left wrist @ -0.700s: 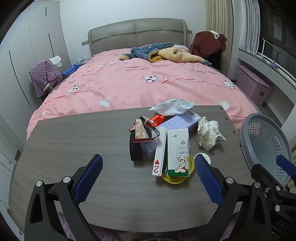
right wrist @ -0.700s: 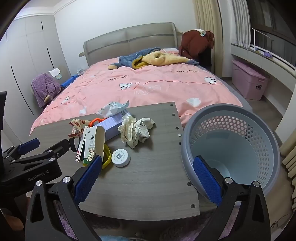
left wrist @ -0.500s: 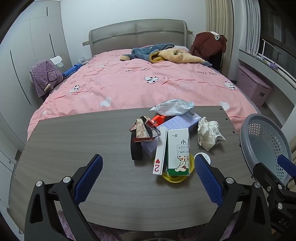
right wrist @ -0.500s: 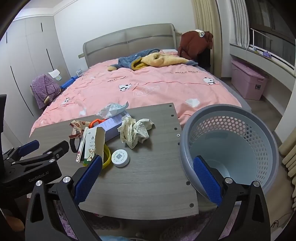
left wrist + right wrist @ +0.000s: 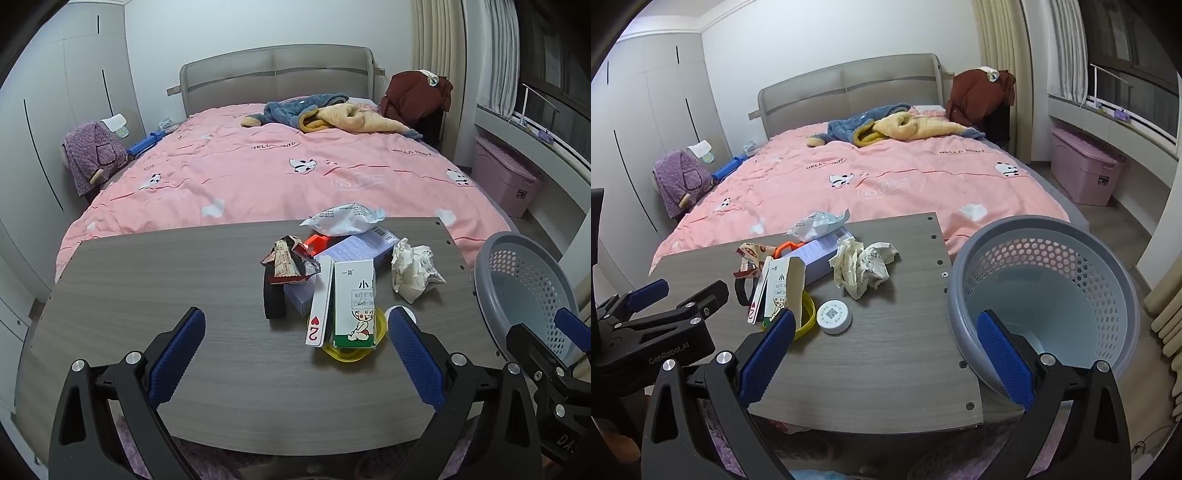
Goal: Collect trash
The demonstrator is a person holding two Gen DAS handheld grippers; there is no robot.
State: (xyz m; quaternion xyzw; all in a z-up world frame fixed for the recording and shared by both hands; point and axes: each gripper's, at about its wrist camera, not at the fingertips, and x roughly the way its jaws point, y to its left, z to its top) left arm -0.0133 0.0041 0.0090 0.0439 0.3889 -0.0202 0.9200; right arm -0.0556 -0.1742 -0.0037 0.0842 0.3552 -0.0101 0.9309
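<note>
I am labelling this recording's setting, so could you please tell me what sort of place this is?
Most likely a home bedroom: a large bed with a pink panda-print duvet and grey padded headboard, white built-in wardrobes, and clothes heaped on the bed.

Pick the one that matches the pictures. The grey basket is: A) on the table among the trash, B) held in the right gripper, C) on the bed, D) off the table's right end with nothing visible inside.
D: the basket stands beyond the right edge of the table, and the part of its inside that shows holds nothing.
</note>
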